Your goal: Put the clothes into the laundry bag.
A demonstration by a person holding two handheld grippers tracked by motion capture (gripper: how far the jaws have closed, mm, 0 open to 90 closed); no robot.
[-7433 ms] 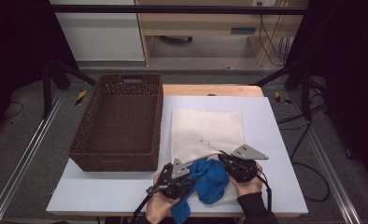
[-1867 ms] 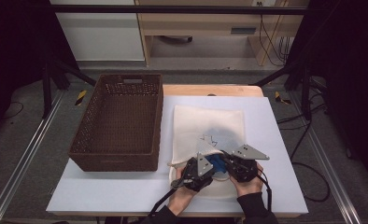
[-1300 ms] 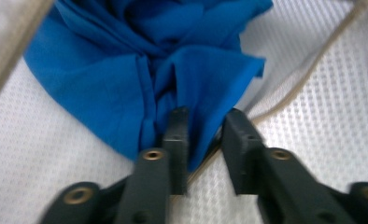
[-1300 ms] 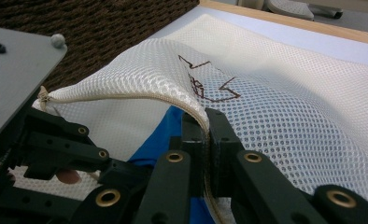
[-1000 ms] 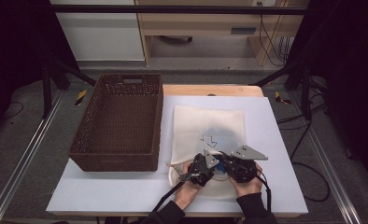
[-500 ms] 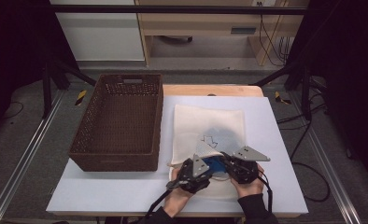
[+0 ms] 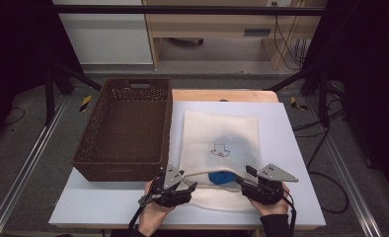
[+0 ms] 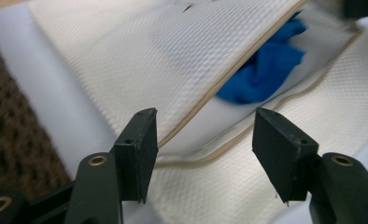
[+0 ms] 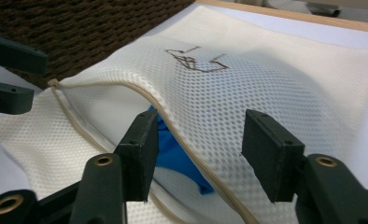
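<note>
Blue cloth [image 7: 221,177] tucked inside the white mesh bag [image 7: 221,129], just within the mouth, close to the near edge of the table [image 7: 98,202]; visible through the gap between the two lips. Bag laid flat on the right half of the table, mouth toward the person, upper lip arched up off the lower one.

Left gripper [image 7: 184,186] at the left corner of the mouth, jaws spread wide, nothing pinched, the raised lip running just past one jaw. Right gripper [image 7: 244,178] at the right side of the mouth, jaws likewise wide, straddling the raised lip without closing on it.

Brown wicker basket [image 7: 167,123] along the left edge of the table, just beside the bag, nothing seen inside.

Judged from this: bagging as good as done, though the cloth sits shallow. Probably left: pushing it deeper and closing the mouth. Zip slider or drawstring too small to tell. Perhaps then into the basket.
</note>
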